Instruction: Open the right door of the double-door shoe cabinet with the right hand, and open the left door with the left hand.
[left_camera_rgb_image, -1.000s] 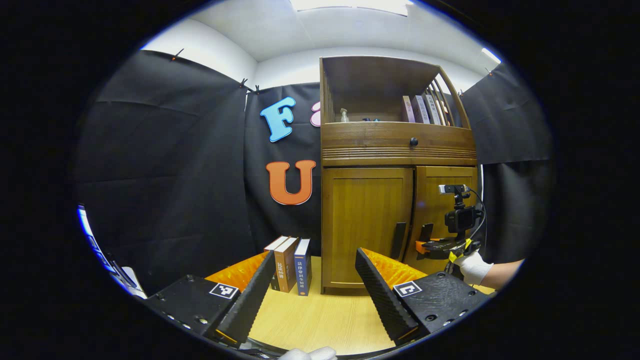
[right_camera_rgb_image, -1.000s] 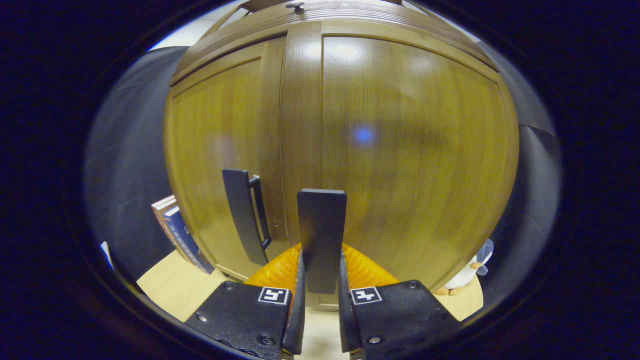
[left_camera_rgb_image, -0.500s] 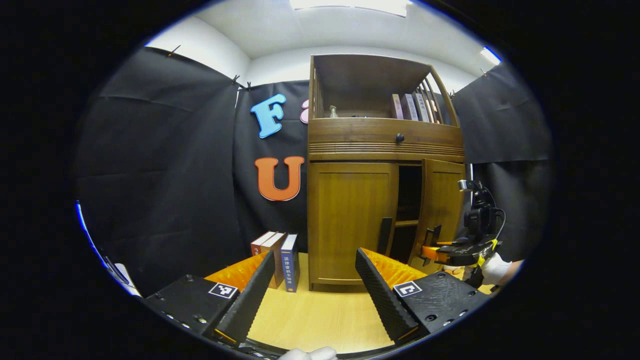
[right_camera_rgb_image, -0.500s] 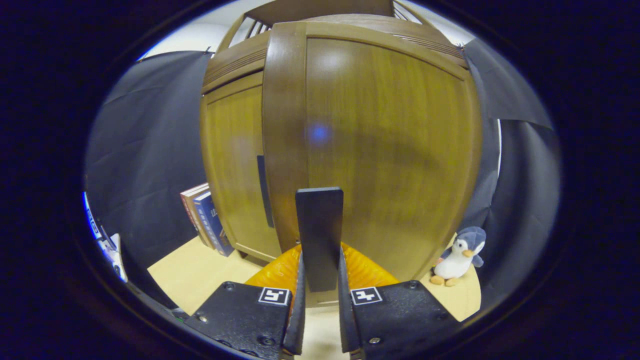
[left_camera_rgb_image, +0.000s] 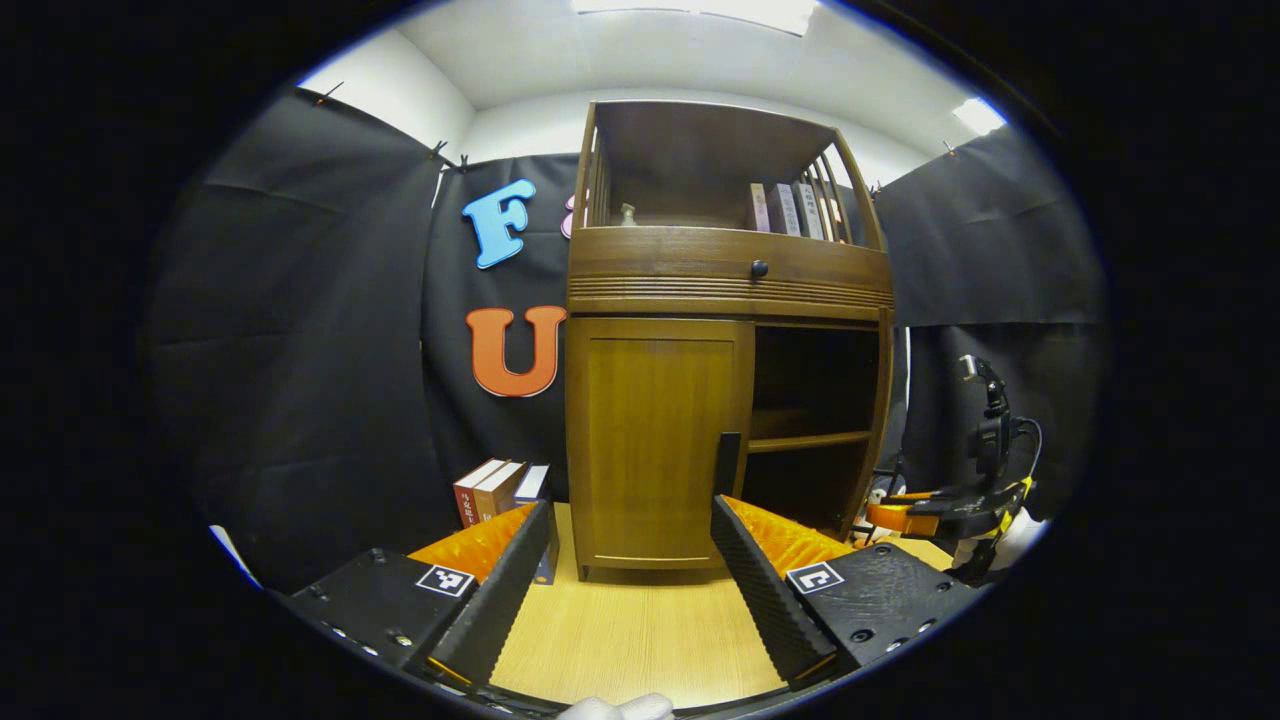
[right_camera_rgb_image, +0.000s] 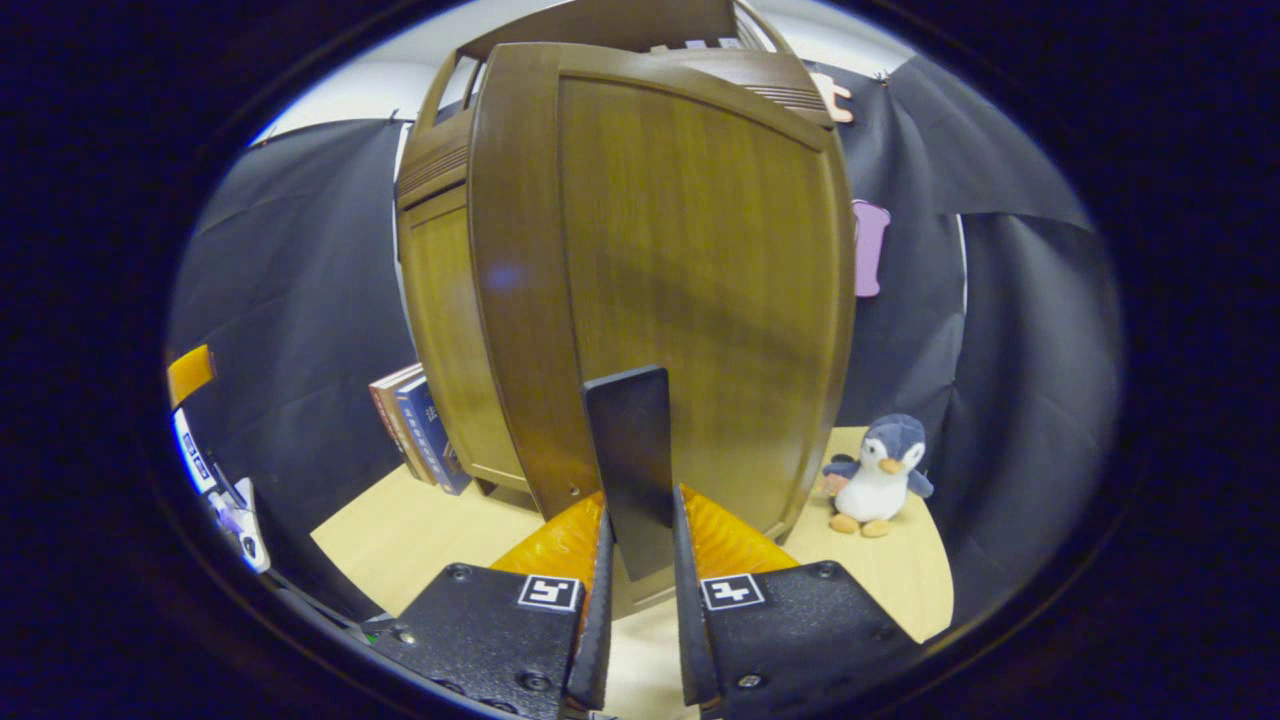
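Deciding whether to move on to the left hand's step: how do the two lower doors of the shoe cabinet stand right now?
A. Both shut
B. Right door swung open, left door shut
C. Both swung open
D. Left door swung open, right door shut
B: in the left gripper view the right compartment is exposed with its shelf showing, the left door is flush and shut, and the right tool is clamped on the right door's handle.
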